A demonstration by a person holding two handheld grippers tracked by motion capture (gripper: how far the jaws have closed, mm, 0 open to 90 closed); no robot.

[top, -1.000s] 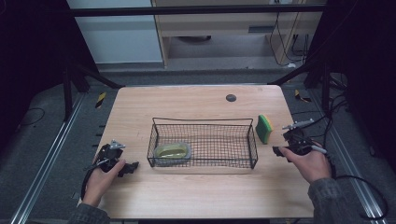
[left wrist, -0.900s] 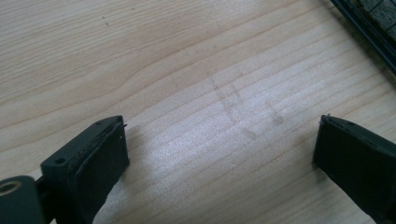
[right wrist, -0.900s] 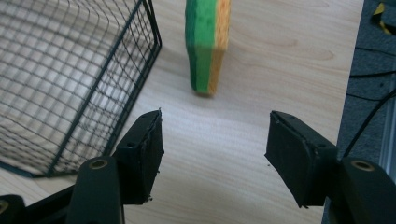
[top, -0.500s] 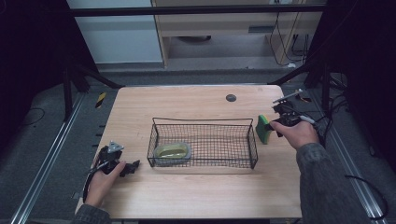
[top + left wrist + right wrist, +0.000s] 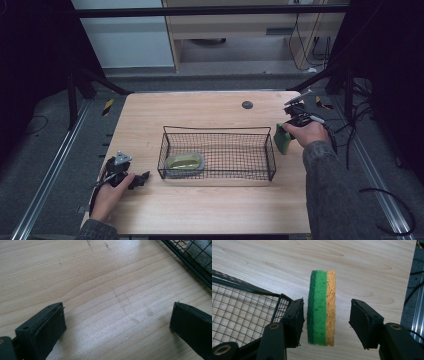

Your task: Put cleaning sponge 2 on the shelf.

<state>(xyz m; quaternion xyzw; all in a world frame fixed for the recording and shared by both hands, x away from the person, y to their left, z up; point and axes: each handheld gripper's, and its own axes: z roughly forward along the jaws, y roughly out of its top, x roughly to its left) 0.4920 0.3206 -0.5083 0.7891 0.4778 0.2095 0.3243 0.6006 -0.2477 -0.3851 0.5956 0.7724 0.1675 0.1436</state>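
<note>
We've got the right tool (image 5: 325, 322) open, straddling the upright green-and-yellow sponge (image 5: 322, 307); next we squeeze, judging by the gap

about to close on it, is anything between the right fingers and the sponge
Nothing visible. The sponge stands on edge on the table between the open fingers of the right gripper, with bare gaps on both sides. The wire basket sits just beside one finger, outside the gap.

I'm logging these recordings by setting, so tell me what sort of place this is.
Probably a lab or workshop set up for recording, not a kitchen. A bare wooden table stands in a dark metal frame, loose cables trail over grey carpet, and each hand works a hand-held gripper.
</note>
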